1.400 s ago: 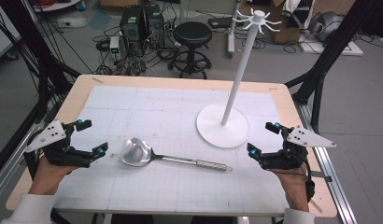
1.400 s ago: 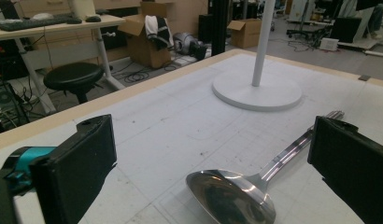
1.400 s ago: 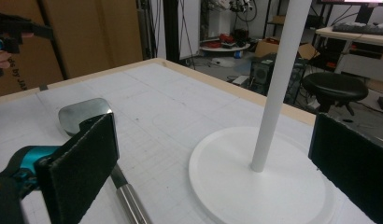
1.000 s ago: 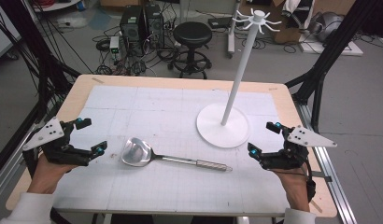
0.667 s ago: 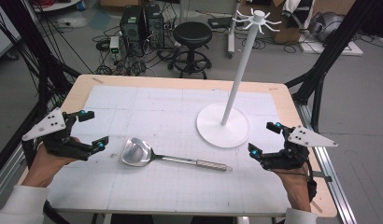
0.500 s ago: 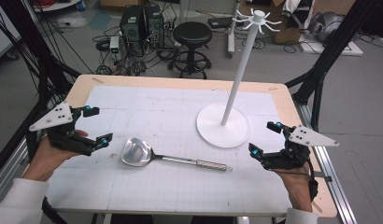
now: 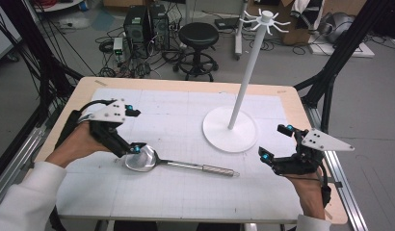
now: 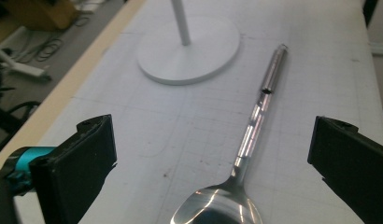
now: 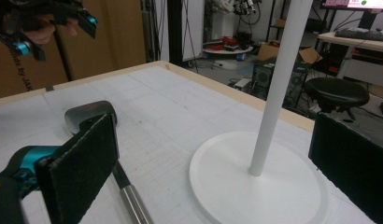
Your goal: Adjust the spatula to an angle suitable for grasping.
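A long metal spoon (image 7: 186,166) lies on the white mat, bowl to the left and handle pointing right. My left gripper (image 7: 134,131) hovers open just above and behind the bowl. In the left gripper view the spoon (image 8: 252,126) runs away from me between the wide-apart jaws of the left gripper (image 8: 213,140), and nothing is held. My right gripper (image 7: 275,142) stands open near the right edge, beside the white stand's base (image 7: 230,129). Its own view shows the right gripper (image 9: 213,144) facing the stand's pole (image 9: 278,88) and the spoon (image 9: 89,114).
The stand's tall pole (image 7: 246,72) carries a ring of hooks (image 7: 264,18) at the top. The table's wooden rim (image 7: 186,85) borders the mat. A black stool (image 7: 199,36), computer cases and cables are on the floor behind. Black frame posts flank both sides.
My left gripper has risen from the left edge and travelled right to the spoon's bowl. The right gripper has hardly moved. The spoon lies where it was.
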Tool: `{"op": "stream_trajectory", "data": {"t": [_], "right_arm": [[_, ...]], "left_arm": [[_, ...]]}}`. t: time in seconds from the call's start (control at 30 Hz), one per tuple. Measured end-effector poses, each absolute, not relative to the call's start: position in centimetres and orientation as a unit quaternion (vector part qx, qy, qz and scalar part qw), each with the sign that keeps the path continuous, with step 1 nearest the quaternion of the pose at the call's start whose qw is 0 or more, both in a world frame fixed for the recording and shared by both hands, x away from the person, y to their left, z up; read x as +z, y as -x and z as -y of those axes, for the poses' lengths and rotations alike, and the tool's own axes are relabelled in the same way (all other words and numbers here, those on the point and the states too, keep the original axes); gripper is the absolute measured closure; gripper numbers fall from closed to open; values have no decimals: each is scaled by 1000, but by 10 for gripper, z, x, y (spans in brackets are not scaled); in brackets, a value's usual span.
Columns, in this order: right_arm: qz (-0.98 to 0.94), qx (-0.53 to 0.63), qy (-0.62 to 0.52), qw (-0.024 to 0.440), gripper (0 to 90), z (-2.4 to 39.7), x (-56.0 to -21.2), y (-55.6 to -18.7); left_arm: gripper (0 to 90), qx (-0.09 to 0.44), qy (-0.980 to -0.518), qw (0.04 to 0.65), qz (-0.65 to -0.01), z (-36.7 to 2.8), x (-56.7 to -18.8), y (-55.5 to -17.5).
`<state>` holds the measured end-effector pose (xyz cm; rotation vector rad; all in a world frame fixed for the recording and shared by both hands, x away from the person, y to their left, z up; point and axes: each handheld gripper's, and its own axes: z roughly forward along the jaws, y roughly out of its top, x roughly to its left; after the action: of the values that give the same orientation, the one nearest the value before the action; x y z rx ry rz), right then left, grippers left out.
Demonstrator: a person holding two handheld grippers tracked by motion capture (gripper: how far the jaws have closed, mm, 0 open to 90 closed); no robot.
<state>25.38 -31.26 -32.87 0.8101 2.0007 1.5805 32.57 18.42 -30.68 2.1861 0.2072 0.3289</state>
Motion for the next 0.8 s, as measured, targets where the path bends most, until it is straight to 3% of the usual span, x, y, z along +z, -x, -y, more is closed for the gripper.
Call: {"op": "stream_trajectory", "data": {"t": [0.37,0.8], "right_arm": [[-731,574,-292,226,10,310,-330,-255],[-734,573,-290,220,10,305,-332,-256]], "left_arm": [[17,82,-914,398,-22,-136,-334,-337],[17,39,-935,354,0,-94,-375,-342]]}}
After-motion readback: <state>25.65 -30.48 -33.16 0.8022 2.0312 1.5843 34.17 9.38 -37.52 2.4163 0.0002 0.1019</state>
